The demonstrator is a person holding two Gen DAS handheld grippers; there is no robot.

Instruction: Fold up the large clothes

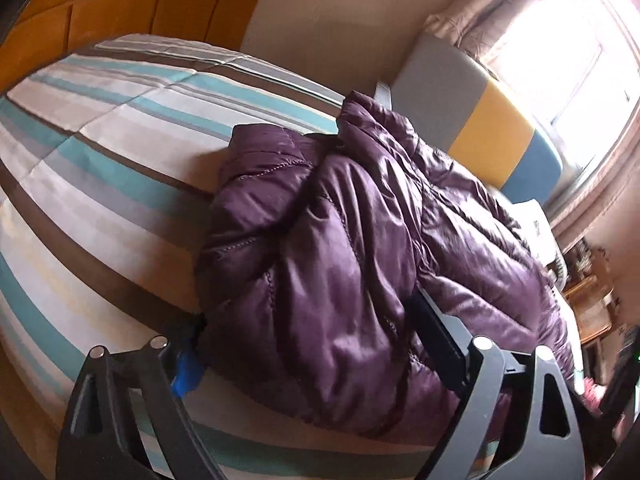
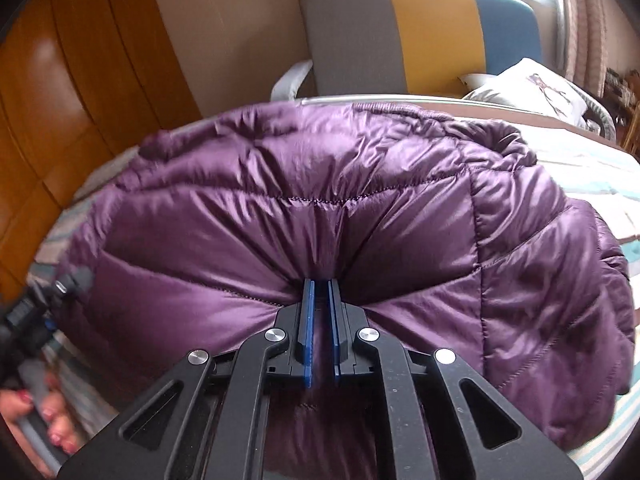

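Observation:
A purple quilted puffer jacket (image 1: 360,208) lies bunched on a striped bedcover (image 1: 100,152). My left gripper (image 1: 306,314) stands wide open astride the jacket's near end. Its blue-padded left finger (image 1: 188,364) sits at the jacket's left edge and its right finger (image 1: 436,336) rests against the fabric. In the right wrist view the jacket (image 2: 280,168) spreads across the bed. My right gripper (image 2: 320,292) is shut on a pinch of its near edge, and creases fan out from the blue pads (image 2: 307,320).
An orange wooden headboard (image 1: 120,8) stands at the far left. A grey, yellow and blue cushion (image 2: 420,40) leans by the wall near a bright window (image 1: 560,60). A white pillow (image 2: 528,88) lies at the right. A hand (image 2: 44,416) grips a handle at lower left.

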